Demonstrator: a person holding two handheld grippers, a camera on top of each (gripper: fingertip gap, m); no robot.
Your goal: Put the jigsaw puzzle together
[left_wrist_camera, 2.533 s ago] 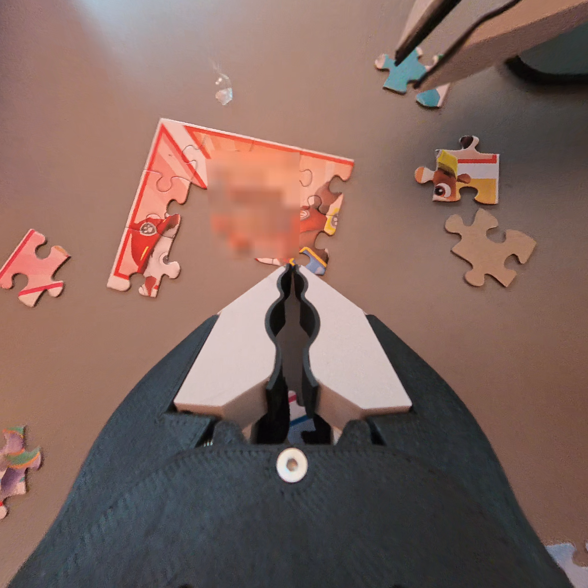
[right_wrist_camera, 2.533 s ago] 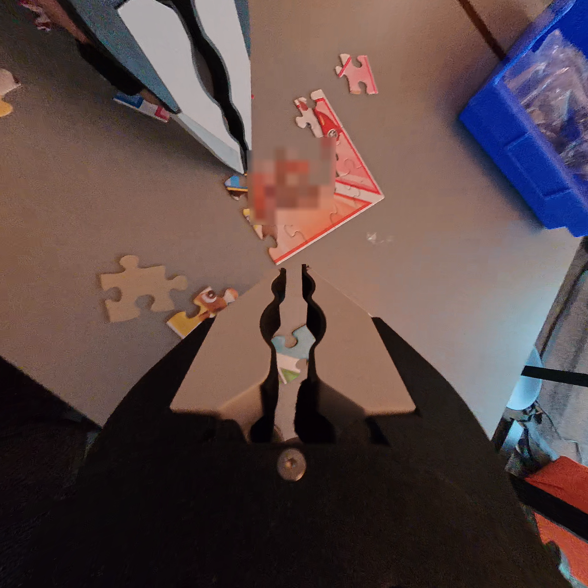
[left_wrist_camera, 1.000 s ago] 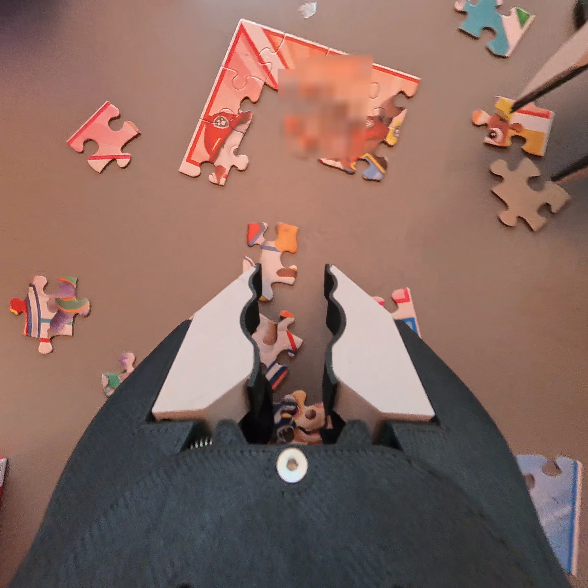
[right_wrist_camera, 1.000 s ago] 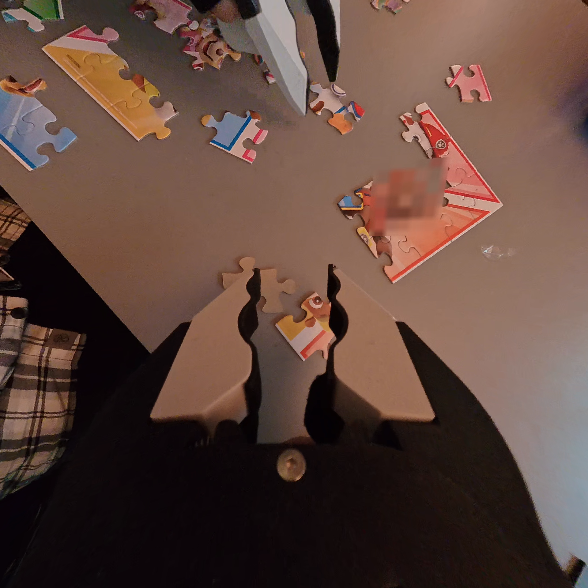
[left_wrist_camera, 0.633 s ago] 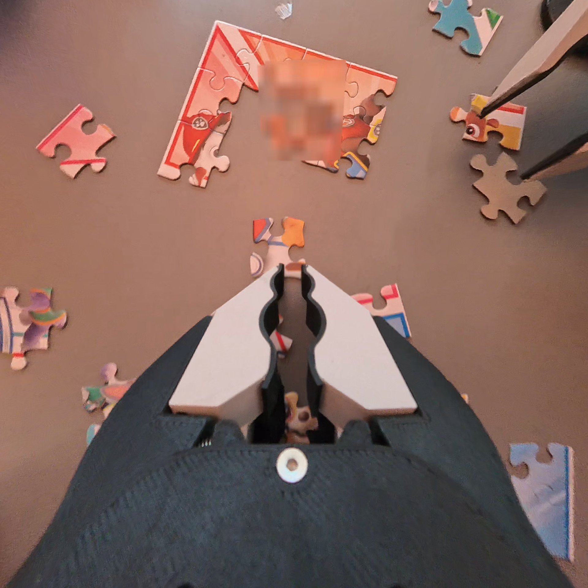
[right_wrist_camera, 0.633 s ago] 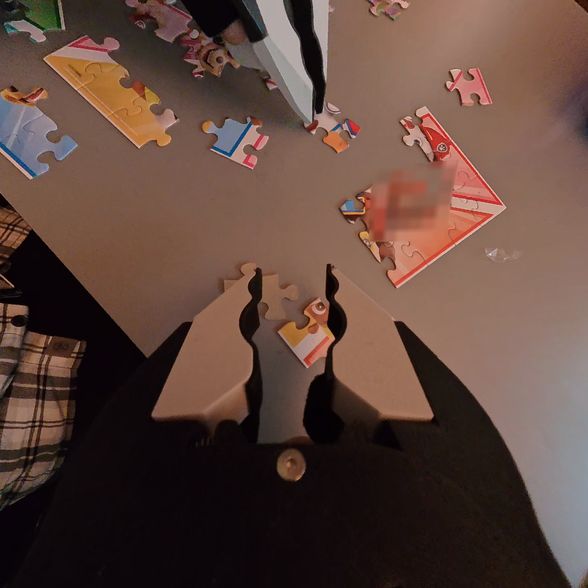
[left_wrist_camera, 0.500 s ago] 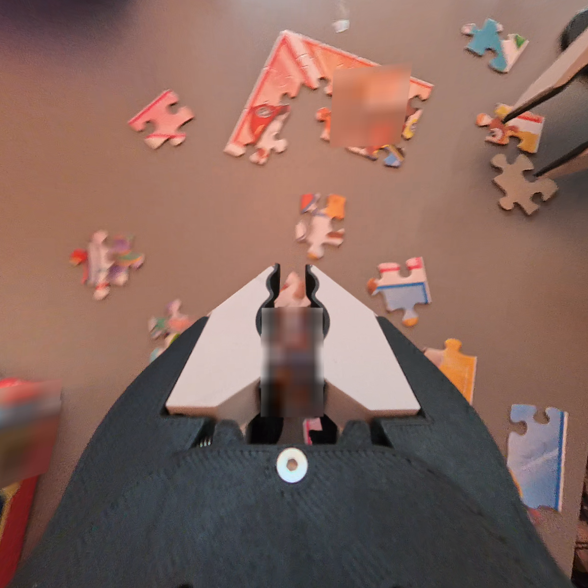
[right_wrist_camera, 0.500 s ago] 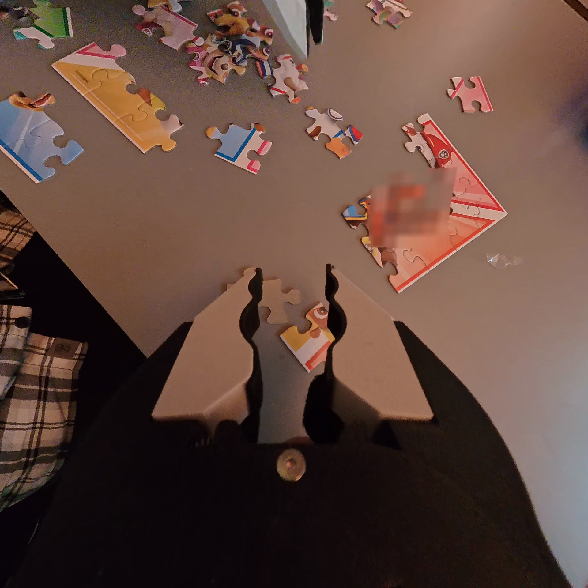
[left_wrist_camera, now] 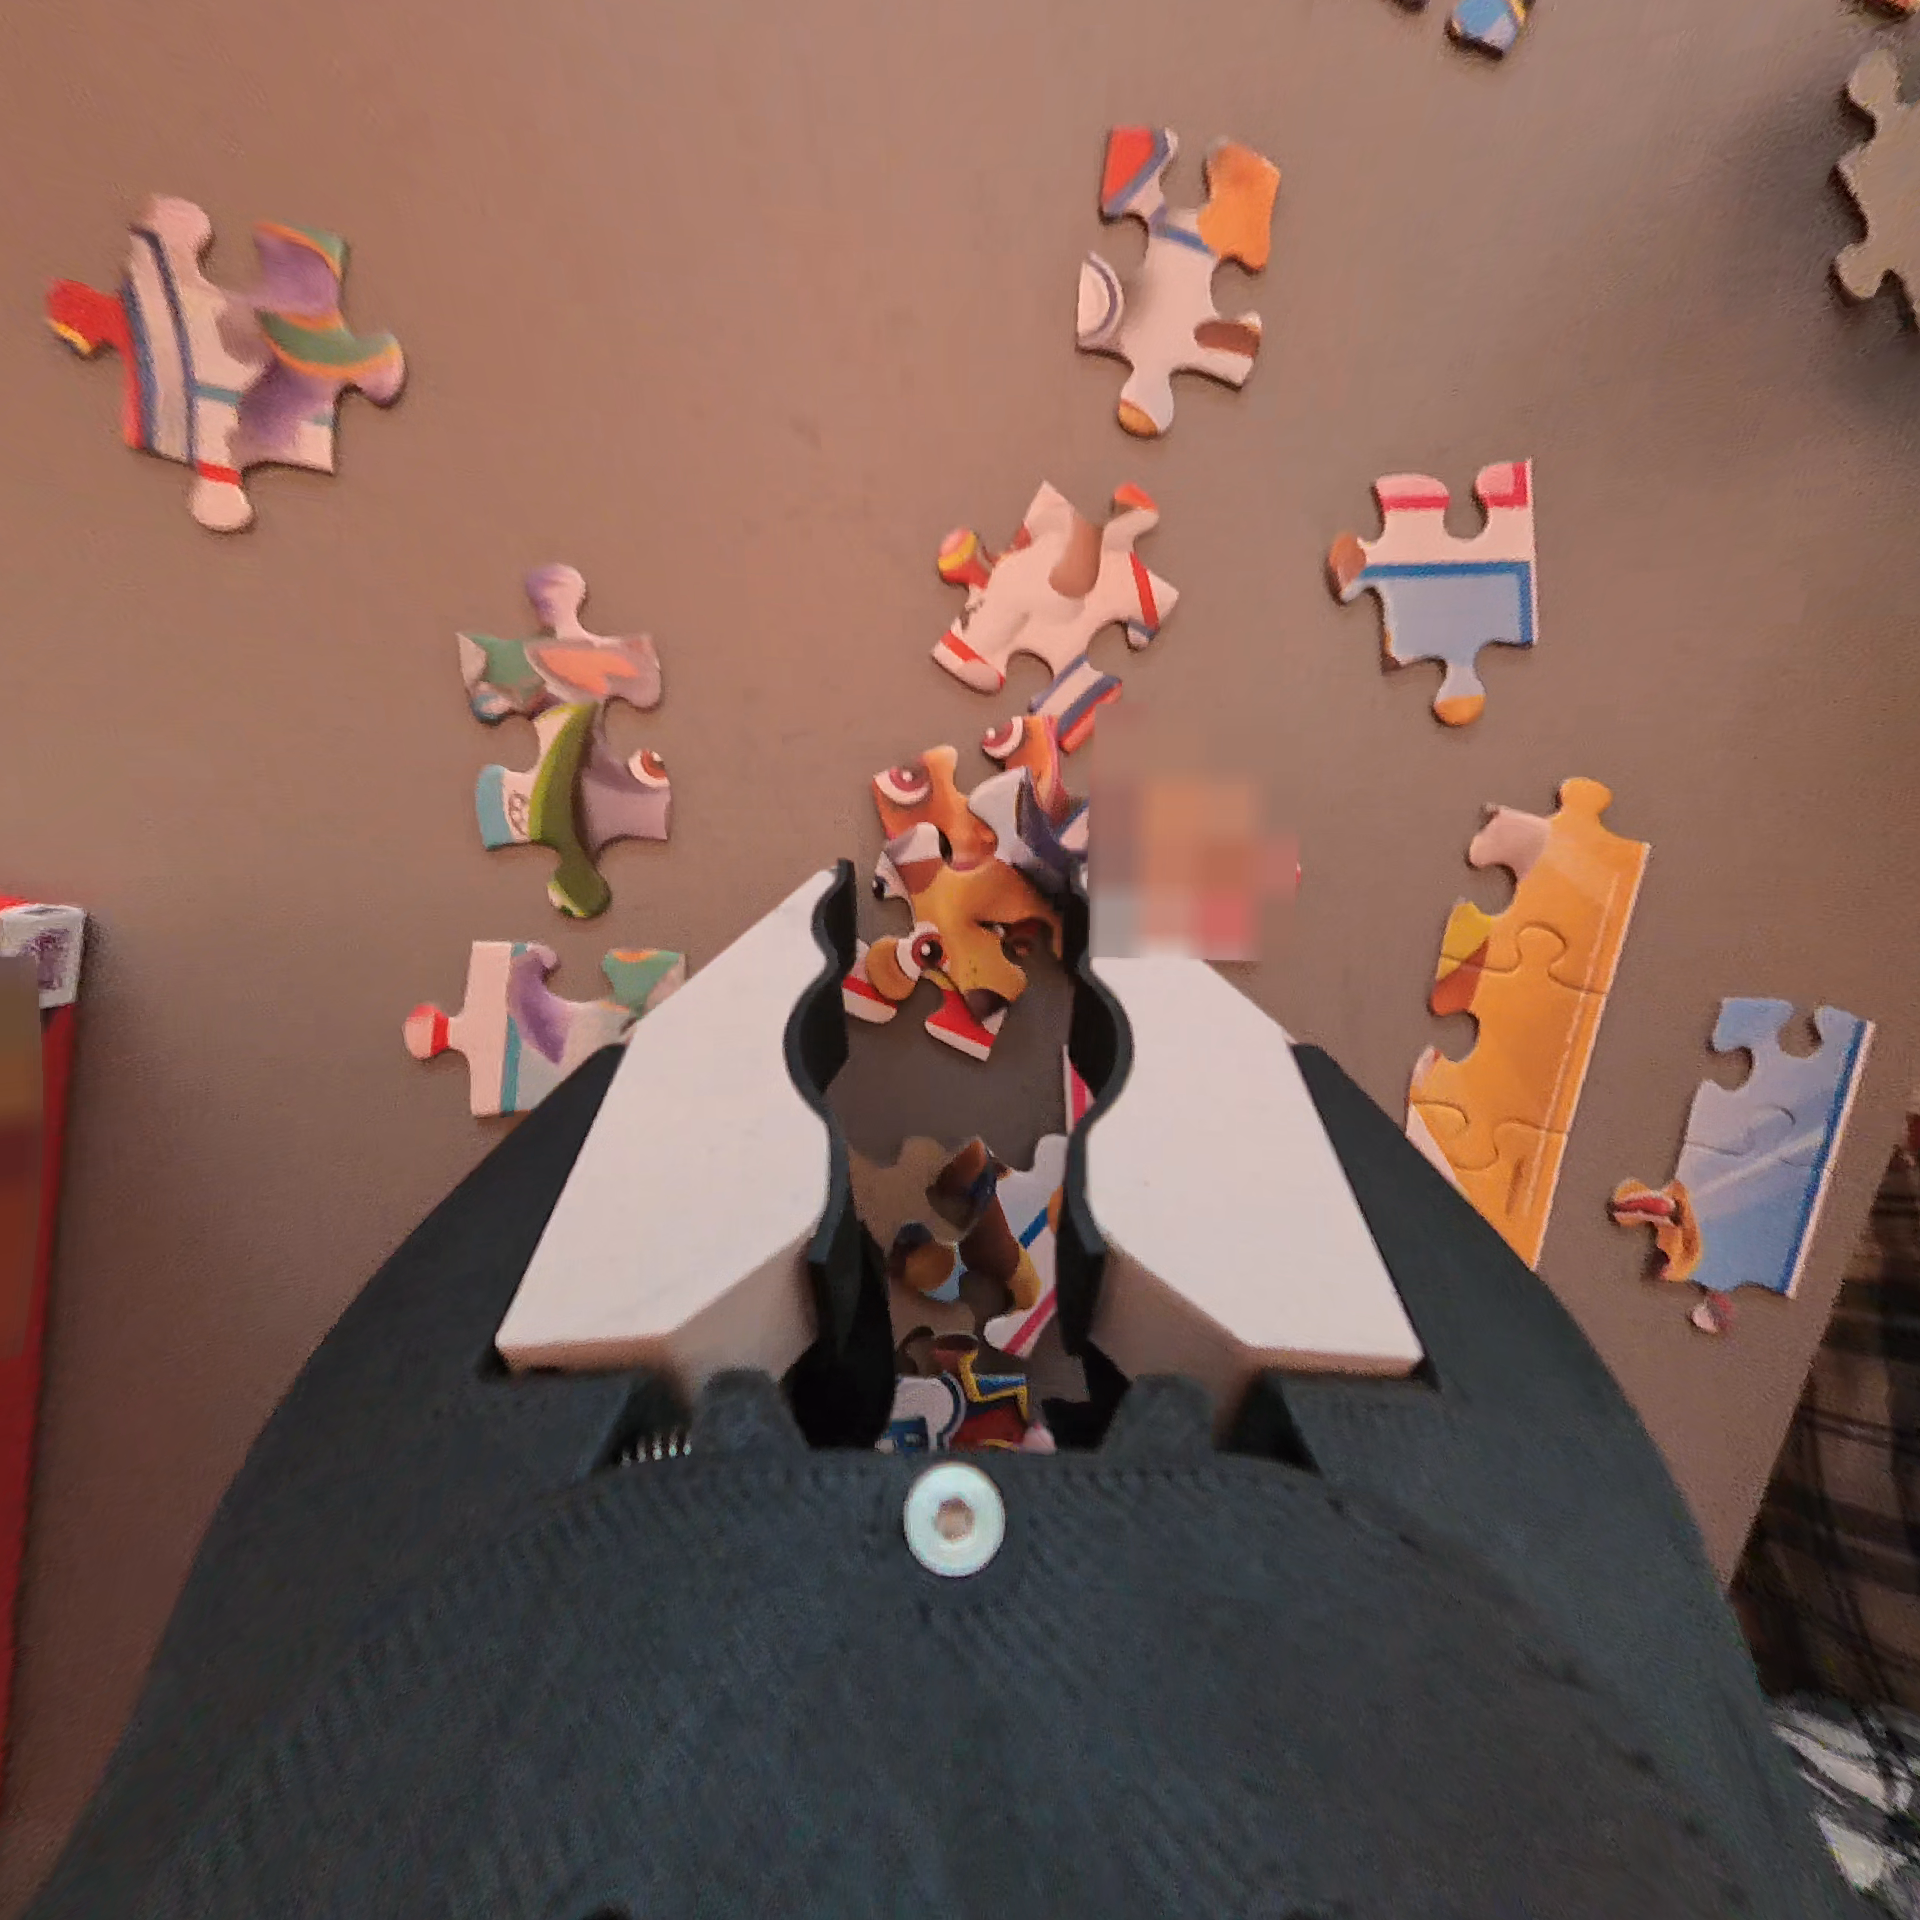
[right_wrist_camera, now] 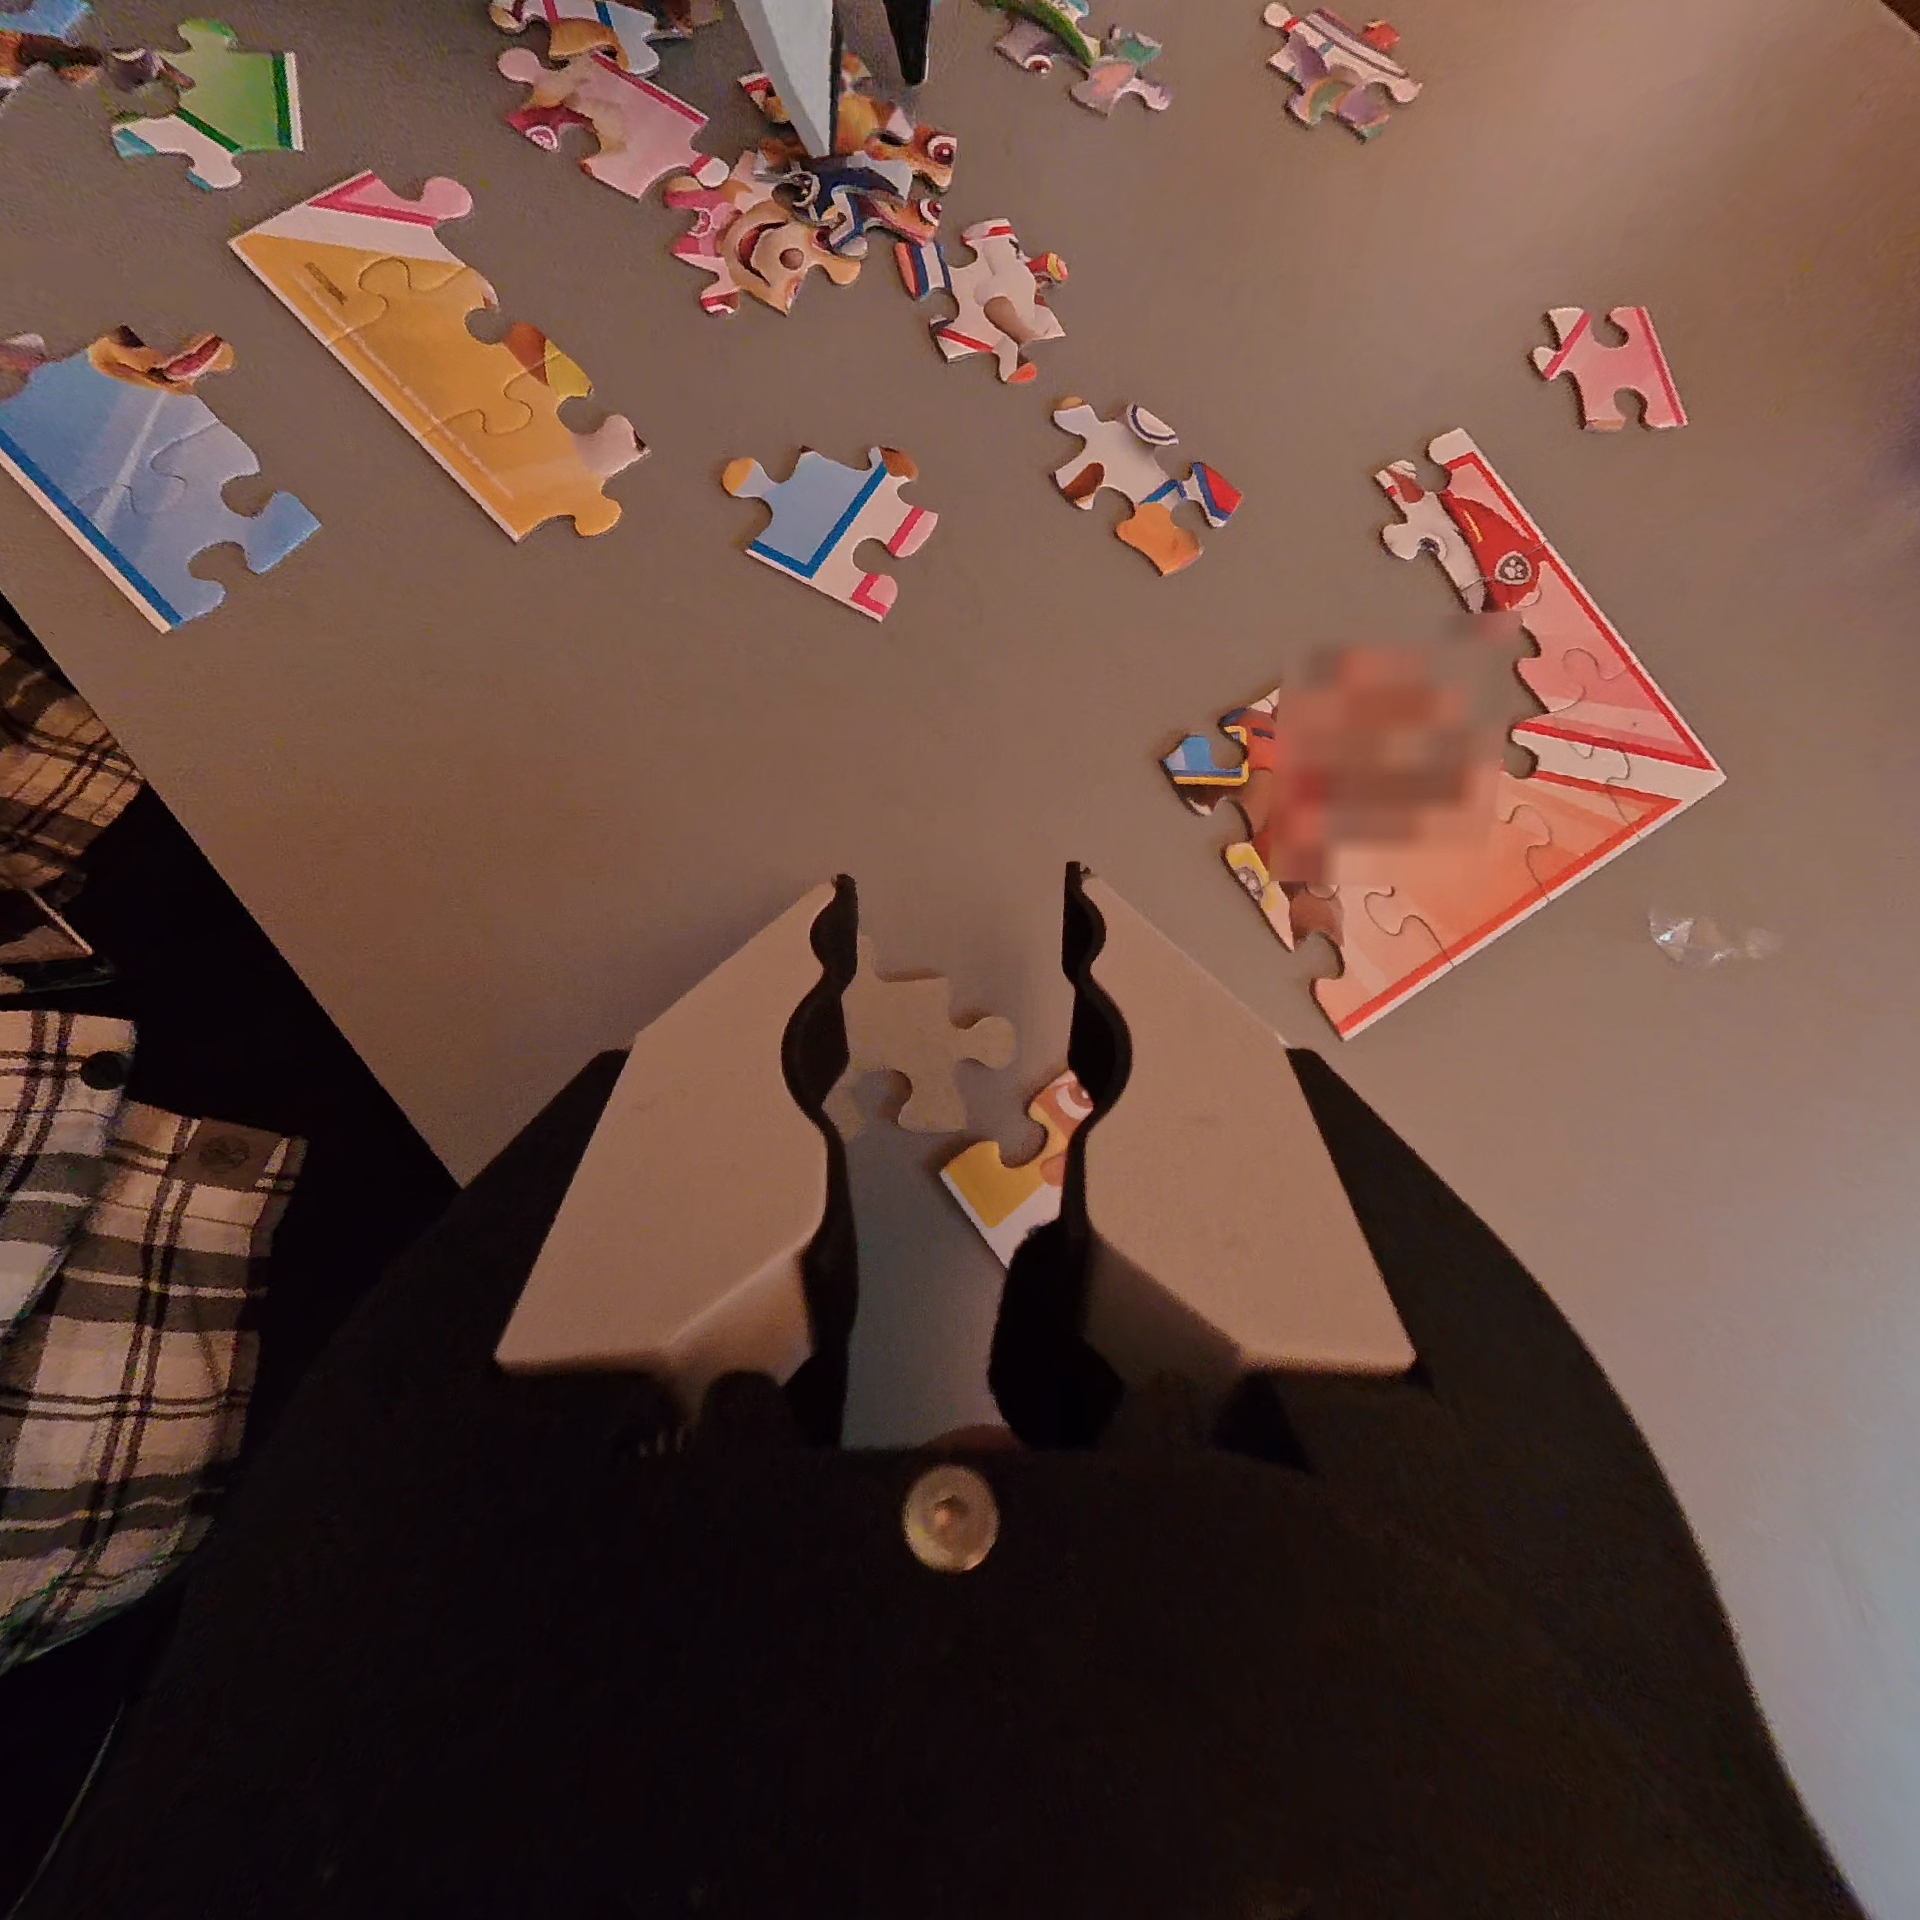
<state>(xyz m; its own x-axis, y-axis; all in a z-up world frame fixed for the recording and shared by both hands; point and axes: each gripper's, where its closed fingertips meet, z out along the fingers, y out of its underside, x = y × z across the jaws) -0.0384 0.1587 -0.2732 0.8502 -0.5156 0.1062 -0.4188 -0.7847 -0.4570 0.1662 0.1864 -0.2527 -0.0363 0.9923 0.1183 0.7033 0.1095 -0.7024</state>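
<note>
Loose jigsaw pieces lie on a grey-brown table. My left gripper is open and low over a heap of dog-face pieces; its fingers show at the top of the right wrist view, touching that heap. My right gripper is open and empty above a face-down piece and a yellow dog-face piece. The joined red corner section lies to its right.
A joined yellow strip, a joined blue section, a blue-white piece, a white-orange piece and a pink piece lie about. The table edge runs diagonally at left, with plaid cloth below. A red box is at far left. Across from one pair of fingers to the other is roughly 20 centimetres. The left gripper is farther from the face-down piece, some 25 centimetres, than the right, some 4 centimetres.
My left gripper has drawn back from the red corner section to the heap of dog-face pieces and has opened. My right gripper has stayed open over the face-down and yellow pieces.
</note>
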